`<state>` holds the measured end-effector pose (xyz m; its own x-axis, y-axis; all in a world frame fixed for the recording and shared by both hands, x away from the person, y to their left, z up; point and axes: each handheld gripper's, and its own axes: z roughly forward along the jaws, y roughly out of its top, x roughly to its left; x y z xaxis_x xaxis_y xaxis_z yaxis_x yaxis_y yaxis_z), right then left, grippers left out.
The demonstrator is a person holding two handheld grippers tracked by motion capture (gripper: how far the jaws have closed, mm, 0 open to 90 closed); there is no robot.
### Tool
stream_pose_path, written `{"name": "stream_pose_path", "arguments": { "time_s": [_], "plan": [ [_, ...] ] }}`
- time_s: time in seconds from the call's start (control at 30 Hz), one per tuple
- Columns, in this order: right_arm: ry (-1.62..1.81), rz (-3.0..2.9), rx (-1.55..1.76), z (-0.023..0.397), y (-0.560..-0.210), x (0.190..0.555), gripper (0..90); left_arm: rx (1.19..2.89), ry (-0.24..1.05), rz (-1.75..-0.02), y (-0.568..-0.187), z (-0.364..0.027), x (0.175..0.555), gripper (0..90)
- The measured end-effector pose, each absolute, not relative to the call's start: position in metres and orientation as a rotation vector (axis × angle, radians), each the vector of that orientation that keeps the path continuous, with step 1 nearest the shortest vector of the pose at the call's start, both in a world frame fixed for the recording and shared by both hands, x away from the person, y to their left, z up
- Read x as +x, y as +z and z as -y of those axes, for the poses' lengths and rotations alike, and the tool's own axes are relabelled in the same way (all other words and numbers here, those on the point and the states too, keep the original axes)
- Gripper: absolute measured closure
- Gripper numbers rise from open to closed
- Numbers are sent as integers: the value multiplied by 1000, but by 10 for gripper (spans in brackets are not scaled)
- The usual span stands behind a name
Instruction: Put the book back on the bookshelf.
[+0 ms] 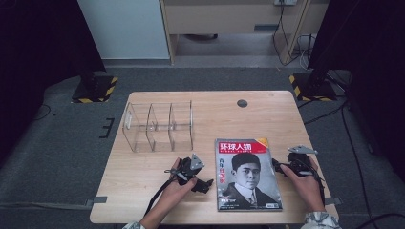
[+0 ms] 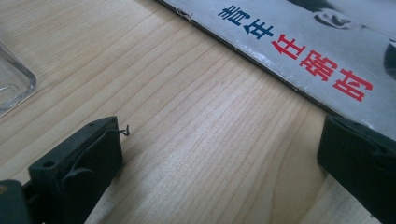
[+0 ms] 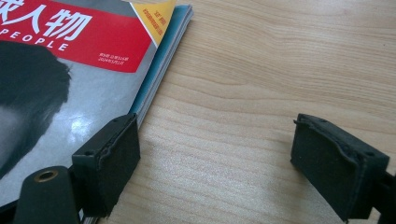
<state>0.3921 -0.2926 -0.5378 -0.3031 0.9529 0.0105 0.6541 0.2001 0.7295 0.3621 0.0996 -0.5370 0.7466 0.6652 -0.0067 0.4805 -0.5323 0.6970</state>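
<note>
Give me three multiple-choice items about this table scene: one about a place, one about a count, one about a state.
1. Where does the magazine lie relative to the clear organizer?
A. inside it
B. nearer the person, to the right
C. behind it

2. How many compartments has the organizer?
A. three
B. one
C. six

3. How is the left claw?
A. shut on the magazine
B. shut, holding nothing
C. open

Answers:
1 B: the high view shows it so.
2 A: two dividers make three.
3 C: bare table shows between its jaws.
</note>
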Motion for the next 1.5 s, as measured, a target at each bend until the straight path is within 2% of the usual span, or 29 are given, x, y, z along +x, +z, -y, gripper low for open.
{"name": "stream_pose_path", "arguments": {
  "time_s": [0.27,0.33,0.43,0.87,0.97,1.0,1.07,1.2,1.37,1.43,1.5],
  "plan": [
    [889,-2036,1493,293,-538,392,155,2238,336,-836,-537,-98,358,2],
    [892,-2040,1489,294,-538,392,143,2220,331,-836,-536,-97,357,49],
    [904,-2063,1480,297,-536,392,115,2183,330,-830,-532,-92,351,56],
    [1046,-2062,1416,285,-518,386,144,2162,272,-840,-529,-76,340,77],
    [1068,-2082,1389,279,-516,387,161,2149,279,-846,-528,-72,339,107],
    [1072,-2107,1382,275,-517,388,173,2147,278,-839,-528,-70,339,156],
    [1075,-2112,1378,274,-517,388,184,2147,283,-839,-529,-69,338,168],
    [1078,-2151,1359,269,-518,390,192,2157,291,-838,-530,-67,338,253],
    [1040,-2195,1330,259,-517,409,166,2178,258,-802,-530,-62,338,311],
    [1041,-2233,1323,255,-519,419,129,2178,255,-802,-530,-60,337,317],
    [1052,-2256,1321,254,-522,425,143,2180,249,-795,-531,-58,336,323]
  ]
}}
